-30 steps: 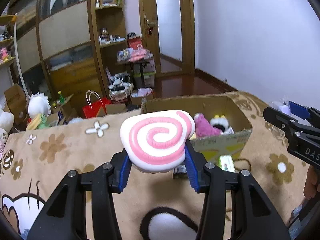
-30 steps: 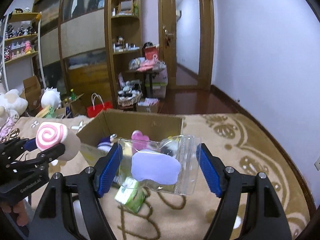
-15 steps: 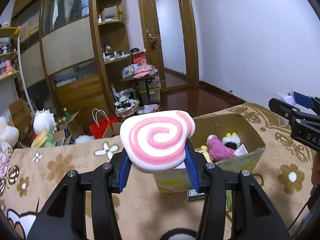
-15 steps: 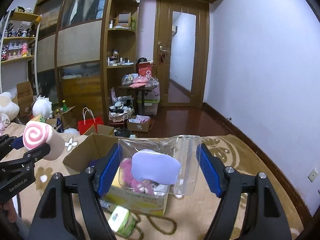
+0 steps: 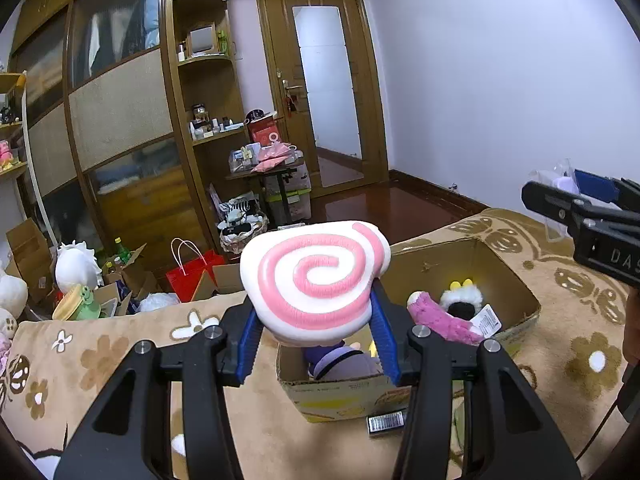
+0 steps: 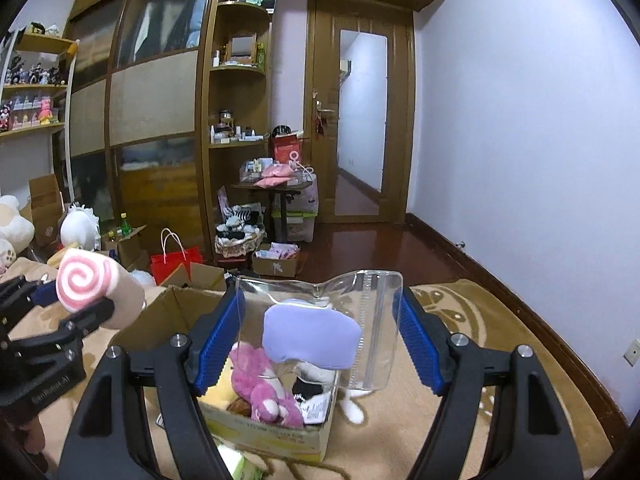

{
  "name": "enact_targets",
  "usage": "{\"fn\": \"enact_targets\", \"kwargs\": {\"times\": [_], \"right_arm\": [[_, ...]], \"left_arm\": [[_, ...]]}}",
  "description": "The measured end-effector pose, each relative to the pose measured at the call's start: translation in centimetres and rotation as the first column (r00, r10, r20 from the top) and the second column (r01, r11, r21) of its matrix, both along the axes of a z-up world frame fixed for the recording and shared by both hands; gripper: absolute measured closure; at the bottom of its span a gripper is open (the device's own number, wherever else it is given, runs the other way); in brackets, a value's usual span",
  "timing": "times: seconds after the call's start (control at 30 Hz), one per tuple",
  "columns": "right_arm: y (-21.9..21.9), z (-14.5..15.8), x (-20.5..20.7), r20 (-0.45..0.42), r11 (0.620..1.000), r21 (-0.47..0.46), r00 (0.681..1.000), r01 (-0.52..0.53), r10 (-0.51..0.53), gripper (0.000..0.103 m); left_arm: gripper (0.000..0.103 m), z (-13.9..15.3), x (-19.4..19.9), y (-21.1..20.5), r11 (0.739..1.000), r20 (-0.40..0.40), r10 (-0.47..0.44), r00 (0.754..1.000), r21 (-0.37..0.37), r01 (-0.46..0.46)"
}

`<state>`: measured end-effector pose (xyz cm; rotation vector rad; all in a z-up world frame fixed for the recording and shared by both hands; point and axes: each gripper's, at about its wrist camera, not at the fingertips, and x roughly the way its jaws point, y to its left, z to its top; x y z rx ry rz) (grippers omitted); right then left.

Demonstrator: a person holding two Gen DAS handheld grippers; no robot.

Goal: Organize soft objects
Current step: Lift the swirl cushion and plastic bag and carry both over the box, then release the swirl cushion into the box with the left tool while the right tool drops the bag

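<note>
My left gripper (image 5: 314, 340) is shut on a white cushion with a pink spiral (image 5: 316, 276), held above the near edge of an open cardboard box (image 5: 516, 276). The cushion also shows in the right wrist view (image 6: 86, 280). My right gripper (image 6: 320, 344) is shut on a clear zip bag with a lilac soft item inside (image 6: 316, 330), held above the same box (image 6: 164, 312). The box holds a pink plush (image 6: 260, 384), a purple plush (image 5: 340, 360) and a white and black plush (image 5: 464, 300). The right gripper shows at the right edge of the left wrist view (image 5: 580, 208).
The box stands on a beige flowered blanket (image 5: 100, 360). A small green pack (image 6: 244, 470) and a black barcoded item (image 5: 386, 422) lie by the box front. Beyond the bed are plush toys (image 5: 76, 268), a red bag (image 5: 192, 276), cartons, shelves and a door.
Both grippers have risen and moved over the box with their loads still held. The views now look down into the box from higher up.
</note>
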<state>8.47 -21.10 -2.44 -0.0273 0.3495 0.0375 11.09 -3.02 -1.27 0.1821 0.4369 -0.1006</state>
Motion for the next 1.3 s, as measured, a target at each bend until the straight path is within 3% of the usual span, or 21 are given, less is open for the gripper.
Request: {"fn": "enact_targets", "kwargs": {"times": [0.27, 1.0, 1.3], "right_arm": [[0.1, -0.6, 1.5, -0.001, 1.0, 0.015, 1.0, -0.02, 0.02, 0.023], [1.6, -4.4, 4.9, -0.105, 0.997, 0.023, 0.991, -0.077, 0.079, 0.022], [1.9, -5.9, 5.5, -0.16, 0.995, 0.047, 0.982, -0.09, 0.097, 0.022]], "left_arm": [[0.055, -0.4, 1.8, 0.3, 0.999, -0.008, 0.011, 1.0, -0.033, -0.011], [0.049, -3.7, 4.5, 0.6, 0.995, -0.152, -0.051, 0.987, -0.09, 0.037], [0.045, -4.8, 4.8, 0.1, 0.996, -0.2, -0.067, 0.978, -0.077, 0.052]]}}
